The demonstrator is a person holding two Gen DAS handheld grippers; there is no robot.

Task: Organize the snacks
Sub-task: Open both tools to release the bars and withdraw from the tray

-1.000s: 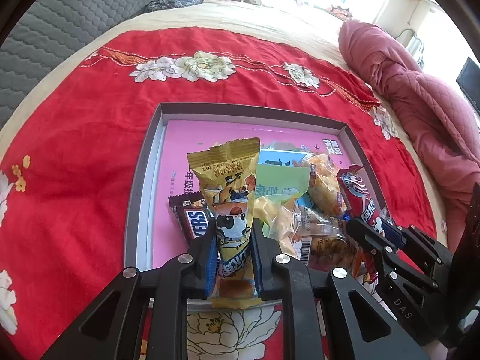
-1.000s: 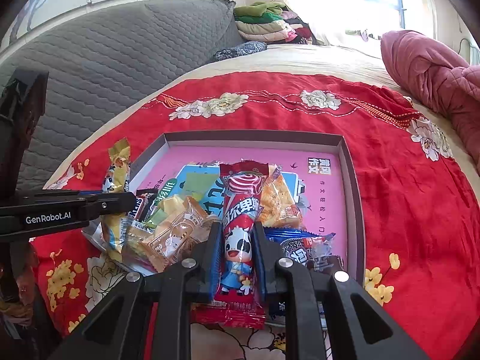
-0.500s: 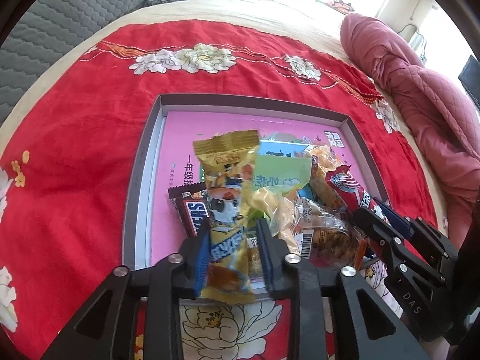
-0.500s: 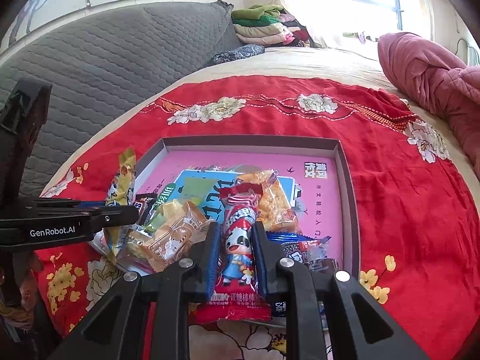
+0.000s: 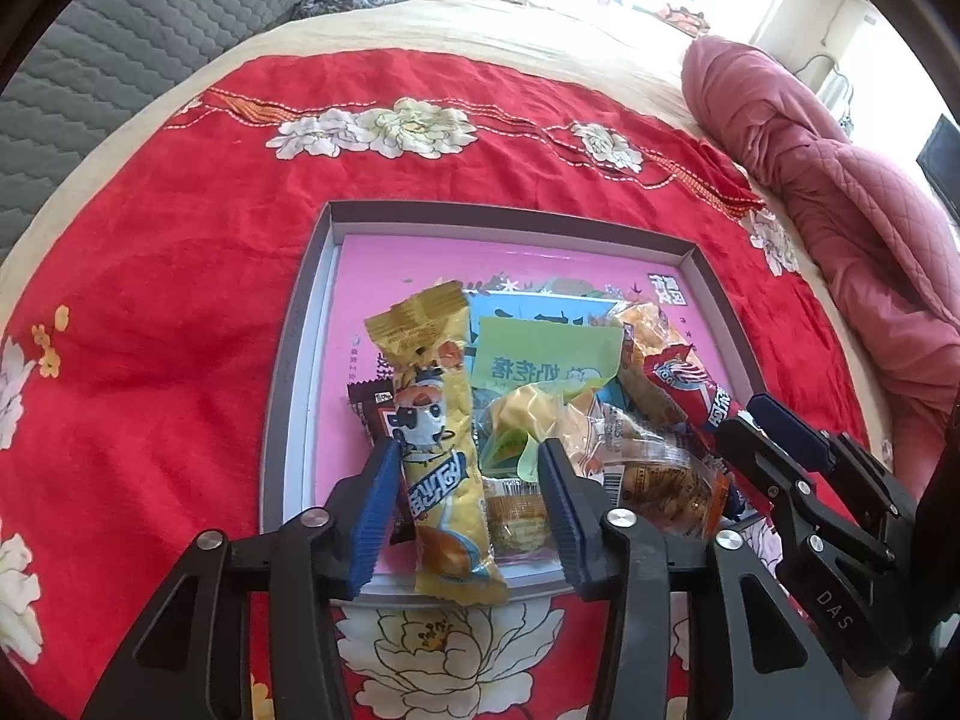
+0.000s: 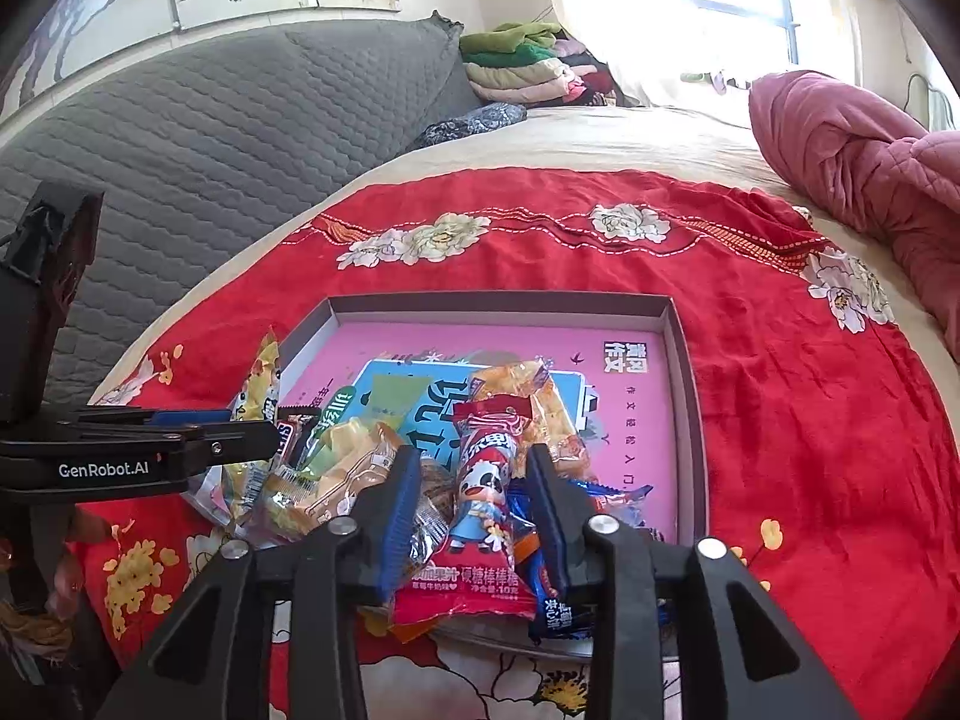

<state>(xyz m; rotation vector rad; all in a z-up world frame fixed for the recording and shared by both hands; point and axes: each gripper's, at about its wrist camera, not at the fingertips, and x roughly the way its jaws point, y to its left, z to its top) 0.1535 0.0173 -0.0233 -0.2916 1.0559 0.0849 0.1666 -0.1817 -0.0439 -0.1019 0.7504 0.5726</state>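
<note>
In the left wrist view, the left gripper [image 5: 468,504] has just been spreading its jaws; the yellow snack stick [image 5: 441,450] lies loose between them, over the near rim of the grey tray [image 5: 288,396]. A green packet [image 5: 546,360] and biscuit packs [image 5: 648,462] crowd its right side on the red bedspread [image 5: 150,300].

In the right wrist view, the right gripper [image 6: 474,516] has likewise been opening, jaws apart around the red candy pack [image 6: 480,510], lying on blue wrappers [image 6: 558,606].
</note>
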